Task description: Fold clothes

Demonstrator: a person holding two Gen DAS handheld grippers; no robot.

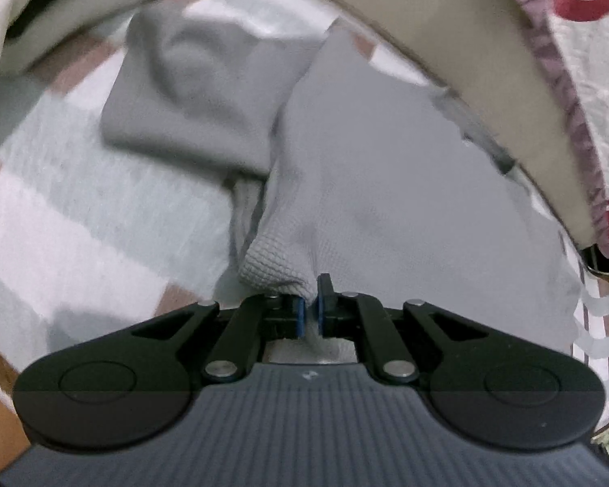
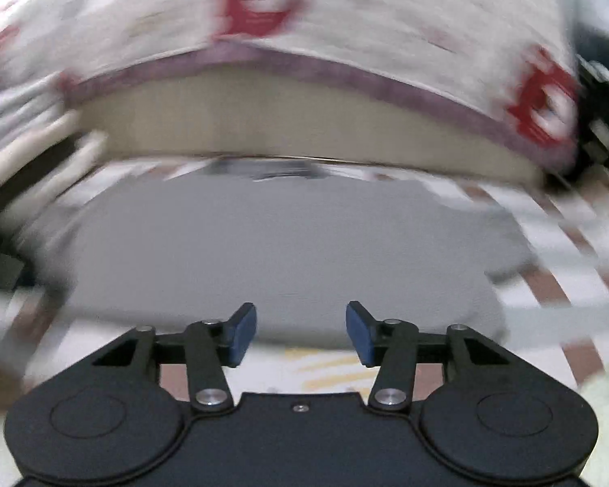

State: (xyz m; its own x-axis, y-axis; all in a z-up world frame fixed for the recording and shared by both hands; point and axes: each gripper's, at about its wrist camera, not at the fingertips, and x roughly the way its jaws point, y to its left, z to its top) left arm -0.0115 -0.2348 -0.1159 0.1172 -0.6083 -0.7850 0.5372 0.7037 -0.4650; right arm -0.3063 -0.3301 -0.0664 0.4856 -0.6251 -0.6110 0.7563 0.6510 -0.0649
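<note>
progress: roughly midway, guessing | grey garment (image 1: 385, 170) on striped bedsheet (image 1: 81, 211), one part already folded over, rest rumpled | left gripper (image 1: 310, 308) clamped on waffle-knit corner | right gripper (image 2: 301, 335) parted, nothing between pads, hovering near hem | left to do: flatten, final folds

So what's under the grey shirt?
A striped sheet in white, pale green and brown shows all around the grey shirt, so the shirt lies on it. Whatever sits right beneath the cloth is covered.
</note>
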